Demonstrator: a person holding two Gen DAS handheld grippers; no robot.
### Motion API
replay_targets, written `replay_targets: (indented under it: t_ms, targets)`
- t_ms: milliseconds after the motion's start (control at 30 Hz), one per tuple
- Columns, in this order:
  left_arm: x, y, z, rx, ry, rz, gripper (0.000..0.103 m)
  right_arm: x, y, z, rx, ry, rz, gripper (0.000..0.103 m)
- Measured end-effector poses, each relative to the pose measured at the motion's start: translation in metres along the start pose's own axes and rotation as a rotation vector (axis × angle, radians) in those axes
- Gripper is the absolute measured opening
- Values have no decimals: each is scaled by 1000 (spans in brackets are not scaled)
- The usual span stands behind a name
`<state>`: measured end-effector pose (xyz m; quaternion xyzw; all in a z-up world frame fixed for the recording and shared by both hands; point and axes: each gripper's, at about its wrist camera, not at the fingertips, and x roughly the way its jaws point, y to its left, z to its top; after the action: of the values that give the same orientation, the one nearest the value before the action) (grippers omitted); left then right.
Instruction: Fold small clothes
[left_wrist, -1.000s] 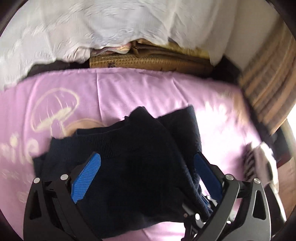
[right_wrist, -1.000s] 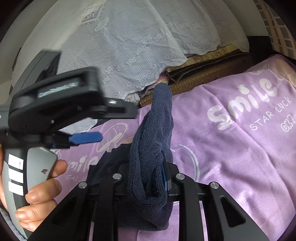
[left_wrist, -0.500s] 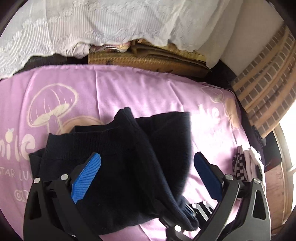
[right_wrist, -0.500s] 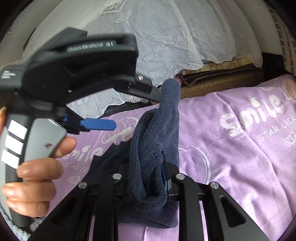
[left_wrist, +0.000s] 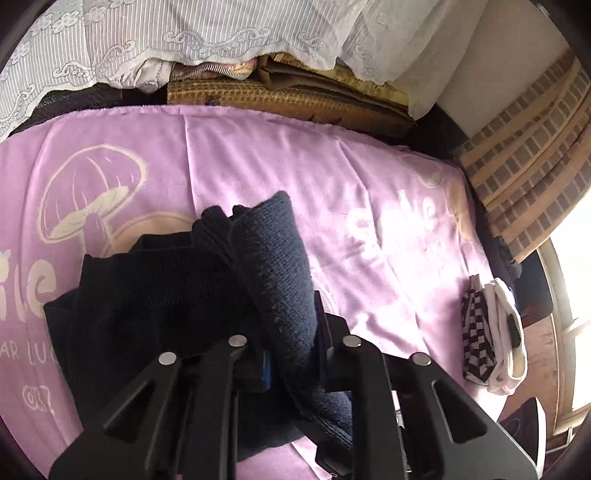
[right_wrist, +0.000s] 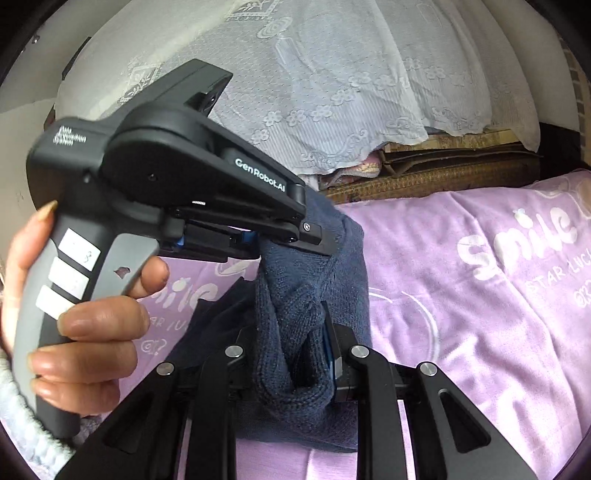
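Between both tongs (left_wrist: 291, 354), navy sock (left_wrist: 273, 266).

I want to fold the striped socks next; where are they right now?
In the left wrist view, the striped socks lie at the far right edge of the purple blanket, touching a white sock, well right of the navy garment.

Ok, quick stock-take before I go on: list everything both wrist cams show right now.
navy knit sock: one, dark blue, pinched by both grippers above the blanket
dark garment: one, near black, flat on the blanket under the sock
striped sock: one, black and white, right edge of the blanket
white sock: one, white, beside the striped one
blanket: one, lilac with mushroom and "smile" print
lace cover: one, white, draped behind
woven mat: one, tan, behind the blanket
left gripper: black, shut on the sock
right gripper: black, shut on the sock
left hand: holding the left gripper's handle
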<state>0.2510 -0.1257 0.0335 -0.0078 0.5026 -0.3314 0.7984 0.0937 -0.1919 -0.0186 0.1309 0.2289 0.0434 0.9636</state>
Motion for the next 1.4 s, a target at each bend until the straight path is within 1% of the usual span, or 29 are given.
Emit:
replay_targets:
  t_ms: [100, 167, 267, 400, 533, 633, 800, 867, 967, 1000, 1033, 1100, 1200, 1267, 1300, 1333, 1367, 1400]
  targets:
    - [-14, 5, -2, 34, -38, 29, 14, 2, 16, 4, -30, -3, 2, 23]
    - [-24, 14, -2, 38, -55, 38, 14, 4, 28, 6, -48, -6, 7, 23]
    - [-41, 34, -3, 35, -75, 54, 14, 10, 55, 11, -90, -2, 16, 23]
    - [-57, 72, -11, 12, -87, 65, 15, 24, 90, 10, -154, 28, 14, 23]
    - [-55, 107, -24, -20, -72, 64, 16, 42, 121, -2, -243, 77, -33, 23]
    - [-46, 136, -38, -52, -58, 63, 16, 59, 135, -14, -272, 125, -55, 23]
    - [-32, 167, -55, -76, -55, 66, 17, 86, 160, -34, -367, 183, -103, 23]
    - [-26, 178, -62, -76, -54, 86, 20, 98, 169, -44, -405, 211, -115, 24]
    - [-19, 196, -73, -93, -81, 111, 31, 112, 180, -59, -467, 239, -150, 26]
    - [-18, 201, -75, -107, -90, 94, 33, 114, 184, -62, -490, 241, -160, 27]
    - [-18, 206, -76, -123, -97, 68, 33, 116, 185, -62, -499, 242, -165, 30]
    - [-18, 213, -78, -139, -108, 35, 34, 117, 186, -63, -505, 251, -151, 38]
    - [-17, 210, -81, -115, -122, 48, 36, 121, 186, -65, -526, 262, -163, 40]
    - [-20, 210, -82, -124, -122, 54, 48, 118, 183, -63, -521, 262, -143, 44]
    - [-21, 213, -83, -137, -126, 96, 67, 112, 180, -60, -505, 262, -109, 50]
    - [-22, 215, -83, -152, -131, 131, 74, 106, 178, -57, -491, 260, -75, 60]
    - [-23, 219, -85, -167, -134, 130, 74, 95, 175, -54, -474, 251, -23, 62]
    - [-24, 219, -84, -174, -134, 125, 74, 78, 172, -51, -462, 224, 27, 65]
